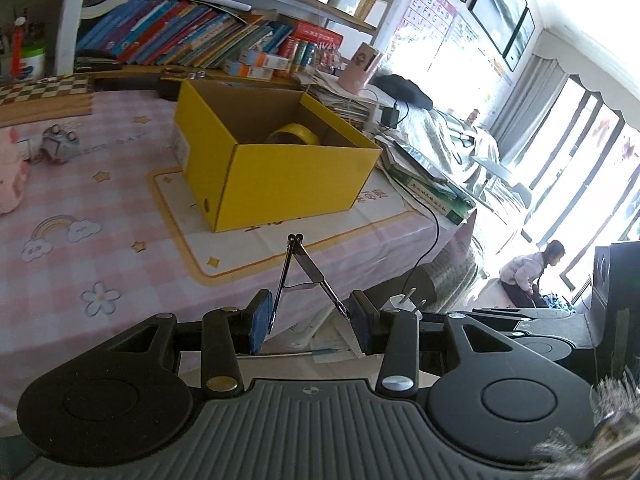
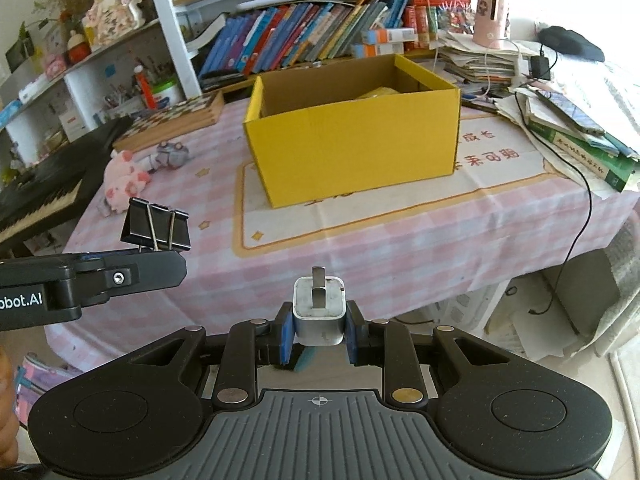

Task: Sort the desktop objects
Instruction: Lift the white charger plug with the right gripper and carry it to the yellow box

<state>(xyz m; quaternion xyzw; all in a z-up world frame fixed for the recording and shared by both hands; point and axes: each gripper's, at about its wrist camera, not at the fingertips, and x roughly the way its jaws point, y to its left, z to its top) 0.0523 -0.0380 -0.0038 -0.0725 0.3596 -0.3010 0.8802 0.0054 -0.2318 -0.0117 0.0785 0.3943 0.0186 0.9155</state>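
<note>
A black binder clip (image 2: 156,227) is held by its wire handles (image 1: 298,276) in my left gripper (image 1: 310,322), which is shut on it in front of the table edge. My right gripper (image 2: 319,334) is shut on a white charger plug (image 2: 319,310), prongs pointing forward; the plug (image 1: 404,305) also shows at the right of the left wrist view. An open yellow cardboard box (image 2: 352,148) stands on the pink checked tablecloth (image 2: 360,248) ahead of both grippers. Inside the box (image 1: 280,184) lies a yellow tape roll (image 1: 293,134).
A pink plush pig (image 2: 122,184) and a small grey toy (image 2: 172,155) lie left of the box. A chessboard (image 2: 176,118) and a keyboard (image 2: 44,196) sit further left. Stacked books and papers (image 2: 580,140) with a black cable (image 2: 580,216) crowd the right edge. A person (image 1: 532,272) sits on the floor far right.
</note>
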